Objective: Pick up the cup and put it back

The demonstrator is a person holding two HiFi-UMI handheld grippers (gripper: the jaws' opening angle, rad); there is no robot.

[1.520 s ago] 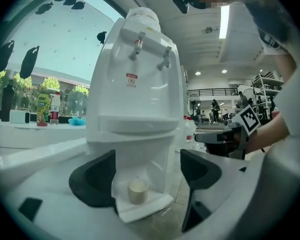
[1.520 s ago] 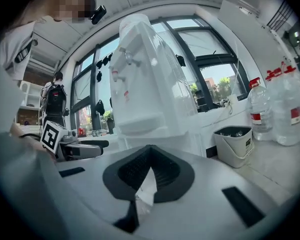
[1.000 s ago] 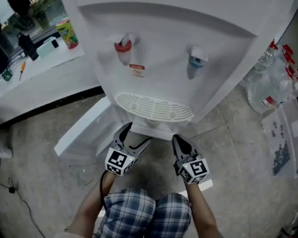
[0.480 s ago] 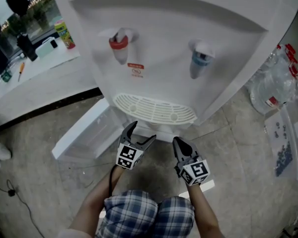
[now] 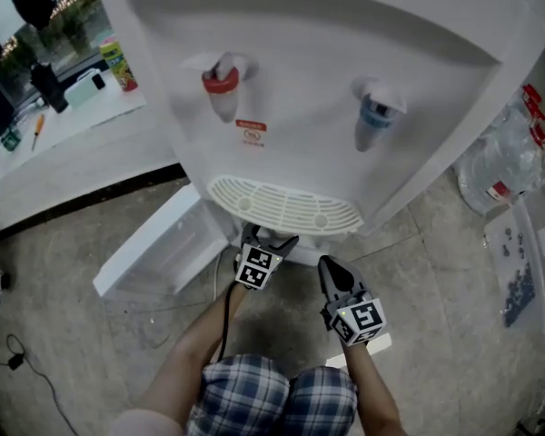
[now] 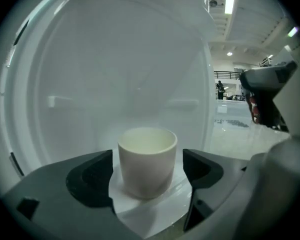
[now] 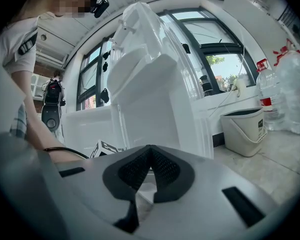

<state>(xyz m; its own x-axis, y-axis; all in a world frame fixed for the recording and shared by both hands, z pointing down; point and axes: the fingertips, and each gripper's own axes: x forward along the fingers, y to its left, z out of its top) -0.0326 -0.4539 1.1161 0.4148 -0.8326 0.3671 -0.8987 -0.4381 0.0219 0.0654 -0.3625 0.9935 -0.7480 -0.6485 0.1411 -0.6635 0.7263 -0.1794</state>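
A small white cup [image 6: 146, 166] stands upright on a white shelf inside the water dispenser's lower compartment. My left gripper [image 6: 148, 155] is open, its dark pads [image 6: 92, 176] on either side of the cup with a thin gap on both sides. Its jaws have just been opening, with the cup between them. In the head view the left gripper [image 5: 269, 237] reaches in under the drip tray [image 5: 286, 205], and the cup is hidden there. My right gripper [image 5: 328, 263] hangs beside it, lower right, shut on nothing, its tips [image 7: 149, 149] closed together.
The white dispenser [image 5: 327, 53] has a red tap [image 5: 220, 84] and a blue tap [image 5: 375, 116]. Its compartment door [image 5: 154, 243] swings open to the left. Water bottles [image 5: 509, 166] stand at the right. A grey bucket [image 7: 245, 129] sits on the floor.
My left gripper has moved forward and down, from in front of the dispenser to under the drip tray. The right gripper has stayed where it was.
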